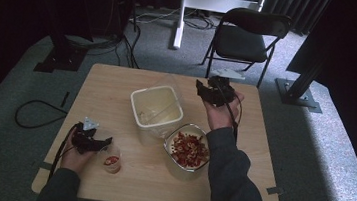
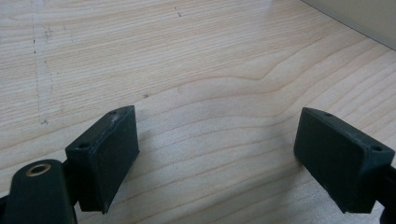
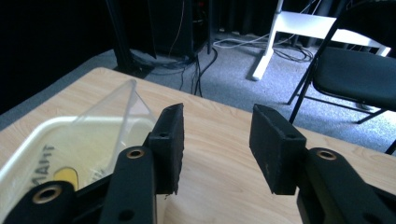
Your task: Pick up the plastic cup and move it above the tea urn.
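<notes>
A pale wood-grain tabletop (image 1: 117, 89) is set with a cream square tub (image 1: 156, 107), a bowl (image 1: 187, 150) of red pieces, and a small clear cup (image 1: 111, 160). The left claw (image 2: 217, 154) is held spread wide over bare wood; the right claw (image 3: 216, 147) is parted, empty, beside the tub.

chair (image 1: 245, 39) behind table (image 1: 117, 86) | cable (image 1: 34, 113) on carpet (image 1: 11, 98)

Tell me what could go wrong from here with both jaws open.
The left hand-held gripper sits right beside the small cup near the table's front edge; a nudge could tip it. The right hand-held gripper hovers beside the cream container and its clear lid, which could catch.
</notes>
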Motion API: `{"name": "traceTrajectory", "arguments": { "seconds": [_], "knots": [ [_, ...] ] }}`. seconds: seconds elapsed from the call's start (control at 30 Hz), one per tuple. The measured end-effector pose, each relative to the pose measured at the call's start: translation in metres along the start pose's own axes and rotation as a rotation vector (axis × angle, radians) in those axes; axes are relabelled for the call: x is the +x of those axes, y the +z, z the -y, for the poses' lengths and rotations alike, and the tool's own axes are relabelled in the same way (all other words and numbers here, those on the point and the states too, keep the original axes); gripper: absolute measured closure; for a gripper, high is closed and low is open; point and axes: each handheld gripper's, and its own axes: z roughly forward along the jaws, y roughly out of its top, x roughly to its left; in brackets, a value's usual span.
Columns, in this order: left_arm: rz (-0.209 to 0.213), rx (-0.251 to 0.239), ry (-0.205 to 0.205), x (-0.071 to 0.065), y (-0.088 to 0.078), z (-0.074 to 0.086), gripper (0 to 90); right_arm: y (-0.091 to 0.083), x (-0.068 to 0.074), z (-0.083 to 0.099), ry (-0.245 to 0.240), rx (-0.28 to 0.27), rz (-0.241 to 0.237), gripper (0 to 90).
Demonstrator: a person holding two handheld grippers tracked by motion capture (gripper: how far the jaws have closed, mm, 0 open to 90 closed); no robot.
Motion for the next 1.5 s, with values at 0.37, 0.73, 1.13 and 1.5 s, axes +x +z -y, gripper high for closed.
{"name": "traceTrajectory", "arguments": {
  "seconds": [0.37, 0.73, 1.13, 1.5],
  "knots": [
    [0.0, -0.001, -0.001, 0.0, 0.0, 0.0, 14.5, 0.014, 0.004, 0.014, -0.039, 0.075, -0.032, 54.7],
    [0.0, 0.0, -0.001, 0.0, 0.0, 0.0, 14.5, 0.024, 0.03, 0.016, -0.08, 0.062, -0.136, 52.4],
    [0.0, 0.0, 0.0, 0.0, 0.0, 0.0, 14.5, 0.022, 0.037, 0.015, -0.099, 0.035, -0.147, 52.6],
    [0.0, -0.002, -0.002, 0.0, 0.0, 0.0, 14.5, 0.023, 0.045, 0.011, -0.08, 0.006, -0.199, 53.3]
  ]
}}
